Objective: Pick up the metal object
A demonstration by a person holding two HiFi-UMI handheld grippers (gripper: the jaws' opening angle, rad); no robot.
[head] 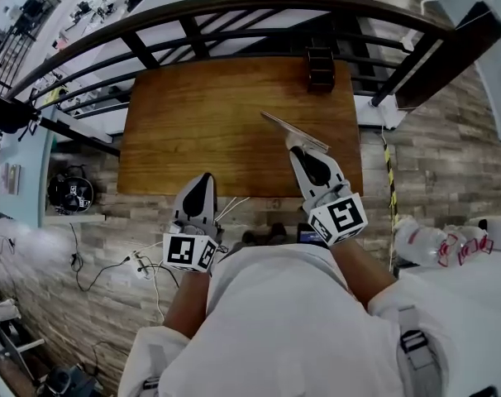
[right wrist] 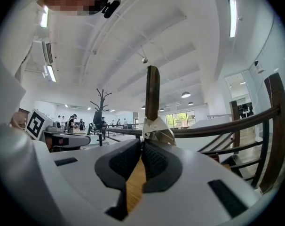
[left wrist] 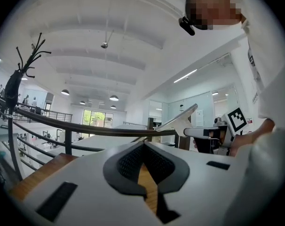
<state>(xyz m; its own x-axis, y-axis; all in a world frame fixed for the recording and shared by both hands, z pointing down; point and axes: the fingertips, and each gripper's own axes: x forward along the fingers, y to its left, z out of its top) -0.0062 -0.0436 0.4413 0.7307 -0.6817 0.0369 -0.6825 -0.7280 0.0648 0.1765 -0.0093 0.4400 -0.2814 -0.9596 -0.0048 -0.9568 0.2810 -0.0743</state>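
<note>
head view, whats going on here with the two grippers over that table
A person holds a gripper in each hand over a wooden table beside a dark railing. The right gripper is shut on the metal object, a flat blade-like piece pinched at the jaw tips, and appears to hold it up off the tabletop. The left gripper sits at the table's near edge with its jaws together and nothing between them.

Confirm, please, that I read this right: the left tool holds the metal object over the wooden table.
No, the right tool holds the metal object over the wooden table, as the right gripper view shows; the left tool is empty.
</note>
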